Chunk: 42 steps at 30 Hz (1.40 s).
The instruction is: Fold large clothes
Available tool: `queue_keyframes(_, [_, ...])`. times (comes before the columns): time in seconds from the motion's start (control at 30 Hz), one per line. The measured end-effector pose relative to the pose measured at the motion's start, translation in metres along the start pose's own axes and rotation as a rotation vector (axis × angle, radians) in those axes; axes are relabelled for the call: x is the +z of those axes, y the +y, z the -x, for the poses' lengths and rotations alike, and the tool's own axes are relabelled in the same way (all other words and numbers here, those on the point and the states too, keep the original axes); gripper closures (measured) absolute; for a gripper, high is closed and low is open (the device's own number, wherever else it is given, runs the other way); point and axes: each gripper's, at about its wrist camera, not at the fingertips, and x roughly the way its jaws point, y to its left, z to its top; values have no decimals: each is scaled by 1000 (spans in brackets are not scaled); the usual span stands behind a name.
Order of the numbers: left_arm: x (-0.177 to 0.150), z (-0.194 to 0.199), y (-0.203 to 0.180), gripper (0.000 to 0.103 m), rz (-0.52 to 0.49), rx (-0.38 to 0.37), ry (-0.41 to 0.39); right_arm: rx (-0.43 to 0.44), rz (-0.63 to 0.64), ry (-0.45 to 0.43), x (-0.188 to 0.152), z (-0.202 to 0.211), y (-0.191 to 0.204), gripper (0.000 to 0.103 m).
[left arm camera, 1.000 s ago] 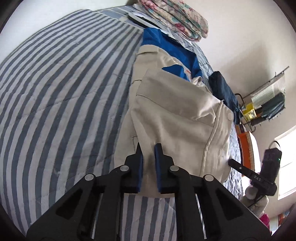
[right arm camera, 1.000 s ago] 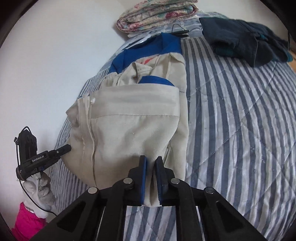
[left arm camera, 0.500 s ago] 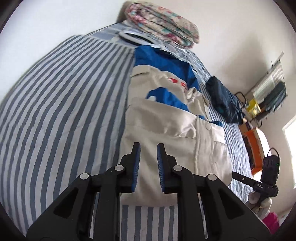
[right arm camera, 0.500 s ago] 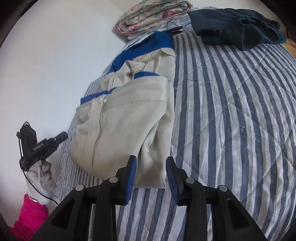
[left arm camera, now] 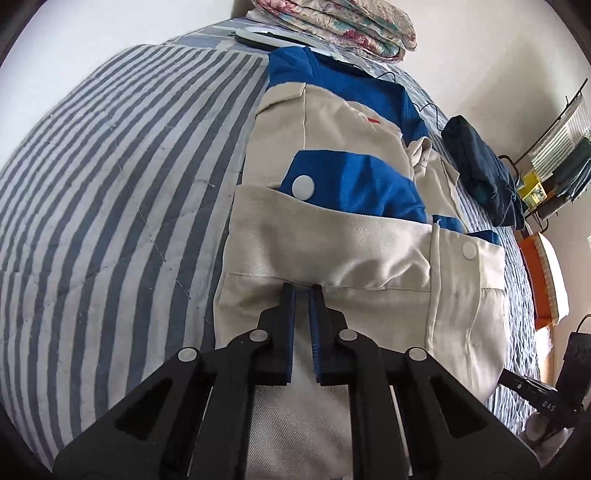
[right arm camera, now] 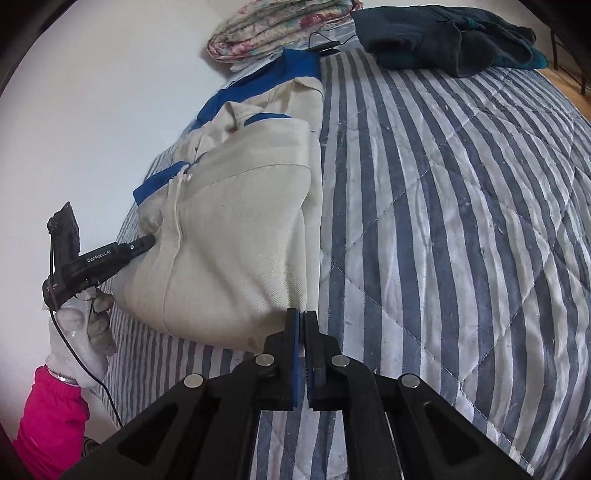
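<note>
A beige jacket with blue panels [left arm camera: 332, 251] lies folded on the striped quilt [left arm camera: 110, 184]. My left gripper [left arm camera: 303, 290] hovers over its lower front near a seam. Its jaws are closing to a narrow gap. Cloth shows through the gap, but no fold is pinched. From the right wrist view the jacket [right arm camera: 240, 221] lies to the left. My right gripper [right arm camera: 303, 314] is shut and holds nothing, right beside the jacket's near corner. The left gripper [right arm camera: 147, 242] is held by a gloved hand [right arm camera: 81, 332] and meets the jacket's far side.
A folded floral blanket [right arm camera: 273, 22] sits at the head of the bed, with a black cable [right arm camera: 325, 46] in front of it. Dark clothes [right arm camera: 443, 33] are piled on the quilt [right arm camera: 443, 184] beyond. A wire rack [left arm camera: 554, 147] stands by the wall.
Both grippers let go of the jacket's hem, and it now lies folded flat. The left gripper moved forward over the jacket. The right one opened, then shut on nothing.
</note>
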Motion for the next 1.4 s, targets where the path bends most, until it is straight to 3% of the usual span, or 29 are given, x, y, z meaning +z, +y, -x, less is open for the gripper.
queue_keyframes(0.1, [0,19,-3,93,-10,-19,-40,74,-4,-31,3,13,-3,96])
queue_keyframes(0.17, [0,30,-7,93,-22,-46,-54,75,-9,-53,5,19,-8,68])
queue_keyframes(0.33, [2,38,-27,85,-80,-74,-66,75,30,-27,10,5,-3,73])
queue_keyframes(0.4, [4,32,-34,85,-120,-31,-61,56,61,3,9,-5,5,90])
queue_keyframes(0.47, [7,18,-33,85,-120,12,-38,31,79,-16,12,-4,17,100])
queue_keyframes(0.63, [3,-7,-19,85,-73,39,-2,-28,235,-129,15,28,63,103])
queue_keyframes(0.7, [1,-7,-15,86,-52,22,-8,-59,177,-118,10,27,45,103])
queue_keyframes(0.8, [0,-7,-12,89,-35,10,-2,-27,-7,-41,-6,8,-1,103])
queue_keyframes(0.87, [1,-6,-11,90,-46,12,4,-46,-64,-26,-16,5,-18,103])
queue_keyframes(0.93, [2,-3,-13,90,-56,12,1,-8,-127,-42,-19,14,-34,103])
queue_keyframes(1.1, [1,26,-16,90,-97,-36,-85,11,5,-150,-3,54,-12,96])
queue_keyframes(1.17, [0,40,-14,90,-96,-54,-125,-5,84,-201,8,60,10,80])
queue_keyframes(1.27, [2,51,-10,89,-100,-39,-163,-18,201,-219,25,49,43,75])
queue_keyframes(1.4, [9,44,-4,89,-107,-2,-149,-66,298,-192,45,12,73,74])
